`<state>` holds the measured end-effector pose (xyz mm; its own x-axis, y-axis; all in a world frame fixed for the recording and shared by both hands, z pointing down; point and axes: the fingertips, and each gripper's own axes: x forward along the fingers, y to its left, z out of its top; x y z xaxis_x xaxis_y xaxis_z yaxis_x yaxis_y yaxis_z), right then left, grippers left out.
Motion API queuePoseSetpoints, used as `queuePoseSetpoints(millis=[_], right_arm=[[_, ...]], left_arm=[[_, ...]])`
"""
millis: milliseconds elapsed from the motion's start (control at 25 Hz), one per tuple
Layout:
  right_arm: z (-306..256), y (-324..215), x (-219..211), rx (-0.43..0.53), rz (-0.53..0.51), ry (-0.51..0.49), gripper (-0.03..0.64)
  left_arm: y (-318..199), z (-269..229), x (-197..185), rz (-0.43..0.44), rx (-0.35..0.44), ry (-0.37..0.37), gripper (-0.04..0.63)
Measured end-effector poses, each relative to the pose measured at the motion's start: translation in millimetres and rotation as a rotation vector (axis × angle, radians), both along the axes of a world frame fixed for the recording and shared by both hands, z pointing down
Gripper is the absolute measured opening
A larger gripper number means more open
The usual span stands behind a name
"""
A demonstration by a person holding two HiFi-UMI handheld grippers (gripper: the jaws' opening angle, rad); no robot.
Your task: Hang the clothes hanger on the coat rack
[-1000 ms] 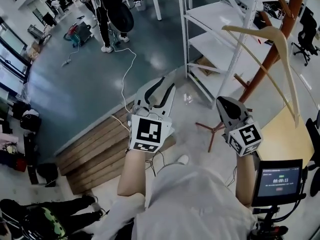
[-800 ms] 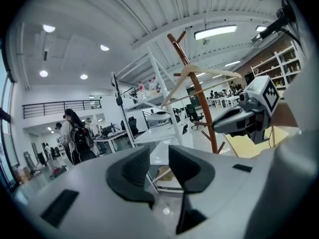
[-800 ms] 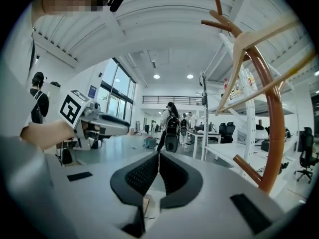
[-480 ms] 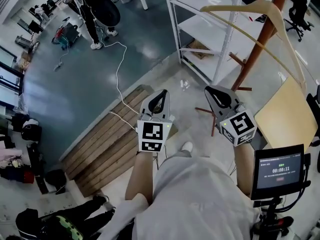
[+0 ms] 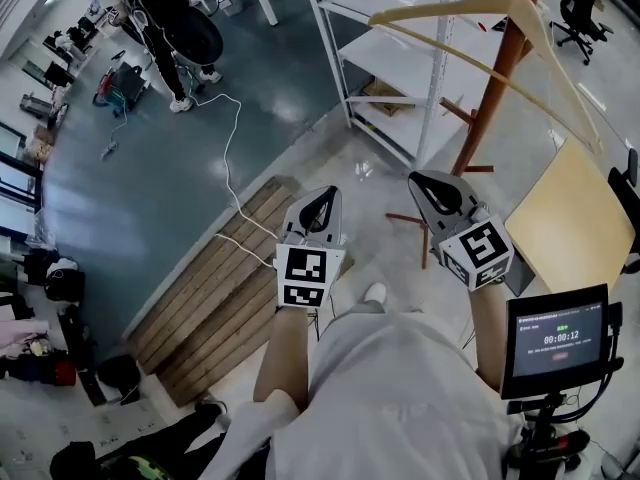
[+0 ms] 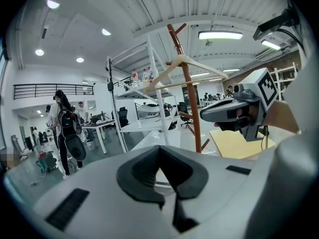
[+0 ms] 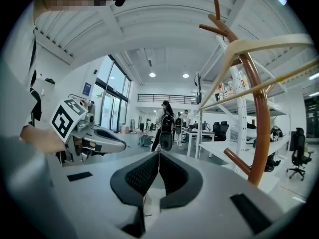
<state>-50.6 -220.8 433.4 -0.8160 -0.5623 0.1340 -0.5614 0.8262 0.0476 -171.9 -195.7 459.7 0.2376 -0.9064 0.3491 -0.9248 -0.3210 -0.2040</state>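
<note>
A pale wooden clothes hanger (image 5: 480,13) hangs against the brown coat rack (image 5: 487,93) at the top right of the head view; its hook is hidden. Both grippers are held low in front of me, away from the hanger. My left gripper (image 5: 319,204) is shut with nothing between its jaws. My right gripper (image 5: 426,184) is also shut and empty. In the left gripper view the hanger (image 6: 185,63) sits high on the coat rack (image 6: 190,103), with my right gripper (image 6: 207,116) beside it. The right gripper view shows the hanger (image 7: 259,46) across the coat rack (image 7: 259,128), and my left gripper (image 7: 119,144) at the left.
A white metal shelf unit (image 5: 400,48) stands just left of the rack. A yellow board (image 5: 570,228) and a small screen (image 5: 560,338) are at the right. Wooden planks (image 5: 220,288) and a white cable (image 5: 230,158) lie on the floor. A person with a backpack (image 5: 175,18) stands far left.
My left gripper's jaws stood wide open a second ago and are now shut and empty. That hand has dropped lower. The right gripper has sunk slightly.
</note>
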Motion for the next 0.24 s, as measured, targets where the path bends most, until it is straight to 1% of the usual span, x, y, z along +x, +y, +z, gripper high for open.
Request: queuePoseSetpoints(millis=[240], right_arm=[[6.0, -0.6, 8.9, 0.004, 0.006, 0.006, 0.012]], left_arm=[[-2.5, 8.2, 11.7, 0.023, 0.012, -0.038, 0.006]])
